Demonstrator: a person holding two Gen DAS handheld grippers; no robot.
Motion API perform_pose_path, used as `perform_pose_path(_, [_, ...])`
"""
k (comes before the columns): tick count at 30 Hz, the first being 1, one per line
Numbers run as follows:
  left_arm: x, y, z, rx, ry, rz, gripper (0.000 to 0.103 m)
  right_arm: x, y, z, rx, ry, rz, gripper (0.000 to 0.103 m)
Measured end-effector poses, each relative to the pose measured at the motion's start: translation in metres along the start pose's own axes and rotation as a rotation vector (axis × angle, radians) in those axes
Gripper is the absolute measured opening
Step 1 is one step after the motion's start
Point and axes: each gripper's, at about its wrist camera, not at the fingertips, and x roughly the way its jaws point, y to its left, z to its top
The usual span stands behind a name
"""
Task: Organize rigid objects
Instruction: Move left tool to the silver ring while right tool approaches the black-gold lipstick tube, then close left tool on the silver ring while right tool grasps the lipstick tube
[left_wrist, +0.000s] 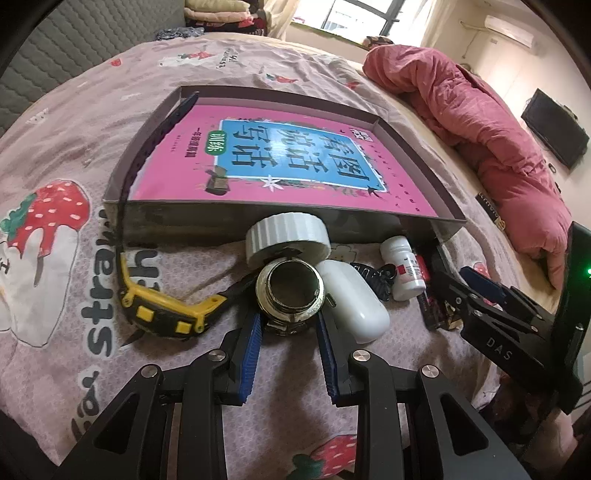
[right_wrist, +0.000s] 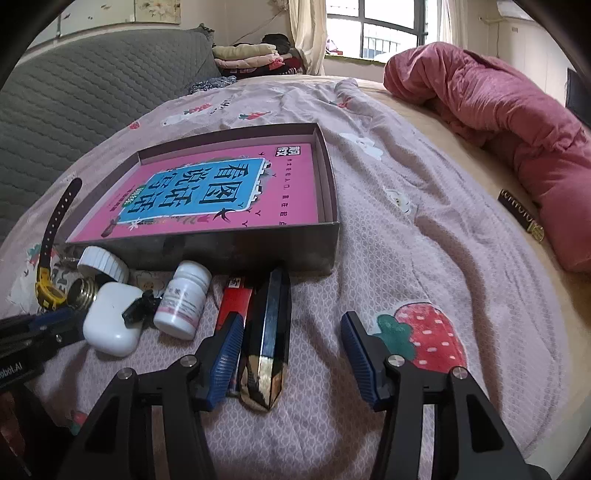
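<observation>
A shallow grey box (left_wrist: 277, 218) (right_wrist: 236, 251) with a pink book (left_wrist: 280, 158) (right_wrist: 221, 192) in it lies on the bed. In front of it lie a white-handled metal fitting (left_wrist: 290, 288) (right_wrist: 82, 291), a yellow watch (left_wrist: 162, 310) (right_wrist: 46, 291), a white earbud case (left_wrist: 354, 299) (right_wrist: 110, 317), a white pill bottle (left_wrist: 404, 266) (right_wrist: 183, 299), a red box (right_wrist: 234, 295) and a dark shiny faceted bar (right_wrist: 267, 332). My left gripper (left_wrist: 290, 325) is shut on the fitting's threaded metal end. My right gripper (right_wrist: 291, 328) is open around the bar, which lies beside its left finger.
A strawberry-print blanket (right_wrist: 424, 258) covers the bed. A rolled red quilt (left_wrist: 498, 136) (right_wrist: 498, 110) lies at the right. A grey padded headboard (right_wrist: 74, 96) stands at the left, with folded clothes (right_wrist: 251, 55) behind. The right gripper's body (left_wrist: 517, 325) shows in the left wrist view.
</observation>
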Motion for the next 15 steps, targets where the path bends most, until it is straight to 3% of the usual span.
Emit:
perform_pose_path(10, [0.015,-0.007,0.007,-0.030,-0.005,0.005,0.041,0.006,-0.009,0.004,0.029,0.004,0.059,0.055])
perform_pose_path(12, [0.017,-0.008,0.008,-0.032,-0.010,0.009,0.041,0.006,-0.009,0.003,0.031,0.002,0.081,0.046])
perform_pose_path(14, [0.018,-0.009,0.009,-0.030,-0.016,0.014,0.041,0.004,-0.008,0.004,0.027,-0.002,0.109,0.027])
perform_pose_path(15, [0.018,-0.010,0.008,-0.024,-0.018,0.017,0.042,0.002,-0.005,0.004,0.009,-0.005,0.097,0.027])
